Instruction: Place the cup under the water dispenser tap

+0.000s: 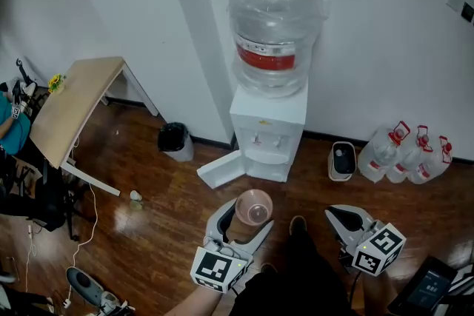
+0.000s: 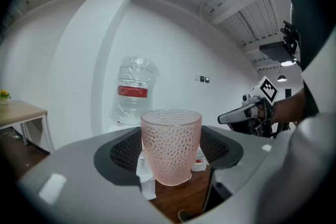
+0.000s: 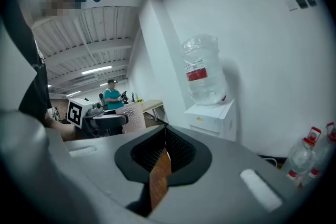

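My left gripper (image 1: pixel 249 217) clamps pink dimpled cup (image 2: pixel 170 147) upright, jaws wide round its sides. My right gripper (image 1: pixel 333 214) pinched closed, empty, alongside. Water dispenser (image 1: pixel 268 129) straight ahead, well apart; taps (image 1: pixel 259 138) beyond cup, so left gripper carries forward.

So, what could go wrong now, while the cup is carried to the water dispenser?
1. The cup narrows toward its base and only the left gripper clamps its sides, so it may slip down and fall.
2. The water dispenser has its lower door open at the left; the gripper might catch it on the way in.
3. The space under the taps looks tight, so the cup's rim could knock a tap.
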`<state>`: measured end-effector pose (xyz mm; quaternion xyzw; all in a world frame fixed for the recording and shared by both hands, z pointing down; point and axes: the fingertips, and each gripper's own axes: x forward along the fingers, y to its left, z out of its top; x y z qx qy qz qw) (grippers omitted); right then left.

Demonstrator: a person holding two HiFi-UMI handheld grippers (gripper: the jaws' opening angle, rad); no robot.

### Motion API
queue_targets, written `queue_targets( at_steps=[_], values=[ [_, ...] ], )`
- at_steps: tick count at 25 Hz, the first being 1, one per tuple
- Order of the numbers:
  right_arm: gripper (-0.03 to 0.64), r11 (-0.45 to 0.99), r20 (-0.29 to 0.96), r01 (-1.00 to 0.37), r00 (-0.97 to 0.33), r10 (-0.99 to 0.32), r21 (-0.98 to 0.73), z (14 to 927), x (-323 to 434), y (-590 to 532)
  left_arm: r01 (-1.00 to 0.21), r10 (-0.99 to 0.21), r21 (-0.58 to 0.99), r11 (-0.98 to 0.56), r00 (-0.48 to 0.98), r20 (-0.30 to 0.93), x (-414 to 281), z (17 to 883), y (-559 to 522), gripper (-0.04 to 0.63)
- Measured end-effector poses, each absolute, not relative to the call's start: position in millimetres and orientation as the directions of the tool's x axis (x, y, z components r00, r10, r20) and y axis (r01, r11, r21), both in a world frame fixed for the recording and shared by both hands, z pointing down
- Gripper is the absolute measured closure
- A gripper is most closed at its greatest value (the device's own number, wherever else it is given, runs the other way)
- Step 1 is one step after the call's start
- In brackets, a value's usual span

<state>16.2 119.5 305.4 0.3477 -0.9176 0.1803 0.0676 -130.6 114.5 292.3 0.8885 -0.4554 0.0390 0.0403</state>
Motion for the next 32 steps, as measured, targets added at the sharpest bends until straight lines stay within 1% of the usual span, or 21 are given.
queue_targets(
  at_steps=[4,8,13,19,24,27,32],
  values=[
    [0.614,0.694,0.228,-0.652,-0.758,-0.611,-0.306,309,20,76,-0.825,-0.812,0.035,-0.564,0.562,0.156,-126,304,80,0.249],
    [0.614,0.712,0.223,-0.625,-0.780,-0.585,-0.319,317,26,31,-0.820,-0.812,0.021,-0.572,0.570,0.126,-112,313,42,0.249],
    [0.614,0.760,0.217,-0.577,-0.817,-0.535,-0.299,319,52,-38,-0.824,-0.809,0.014,-0.566,0.558,0.186,-84,337,-16,0.249],
    [0.614,0.801,0.227,-0.494,-0.869,-0.440,-0.338,340,82,-114,-0.872,-0.843,0.050,-0.486,0.483,0.237,-55,376,-84,0.249],
    [0.614,0.815,0.250,-0.463,-0.884,-0.395,-0.349,372,75,-151,-0.892,-0.843,0.027,-0.451,0.436,0.316,-56,447,-131,0.249],
    [0.614,0.809,0.276,-0.457,-0.886,-0.374,-0.369,387,67,-158,-0.908,-0.830,0.057,-0.414,0.403,0.386,-67,498,-144,0.249],
    [0.614,0.795,0.346,-0.490,-0.860,-0.375,-0.357,414,68,-167,-0.927,-0.790,0.109,-0.358,0.363,0.493,-85,595,-155,0.249]
  ],
)
